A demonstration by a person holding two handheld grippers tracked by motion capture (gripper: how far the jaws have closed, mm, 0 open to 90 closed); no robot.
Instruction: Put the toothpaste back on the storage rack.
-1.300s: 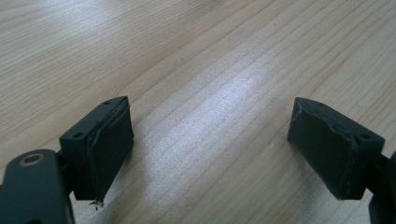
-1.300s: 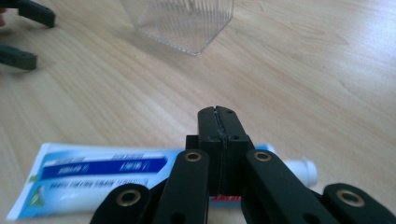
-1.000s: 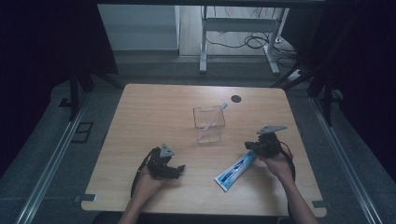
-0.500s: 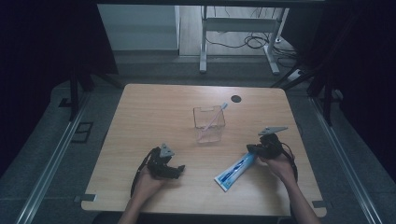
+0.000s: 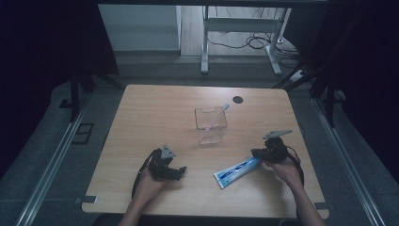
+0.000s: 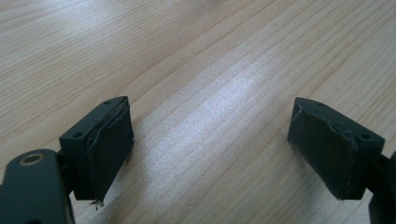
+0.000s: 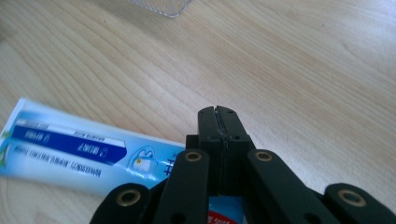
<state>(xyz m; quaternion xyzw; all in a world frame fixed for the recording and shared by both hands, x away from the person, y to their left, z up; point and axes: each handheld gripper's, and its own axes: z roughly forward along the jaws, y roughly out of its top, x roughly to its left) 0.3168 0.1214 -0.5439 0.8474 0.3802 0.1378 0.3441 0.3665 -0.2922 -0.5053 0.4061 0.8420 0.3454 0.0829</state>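
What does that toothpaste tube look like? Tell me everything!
The toothpaste tube is light blue and white with a dark blue label band and small print; a bit of red shows near the right gripper. It looks like soft plastic. It lies flat and slanted on the wooden table, near the front edge. The gripper's jaws are shut right above its near end.

We see a light wooden table (image 5: 141,122), grey floor (image 5: 56,155) around it, dark curtains (image 5: 47,42) on both sides, a white metal frame (image 5: 205,42) beyond, cables (image 5: 254,41) on the floor
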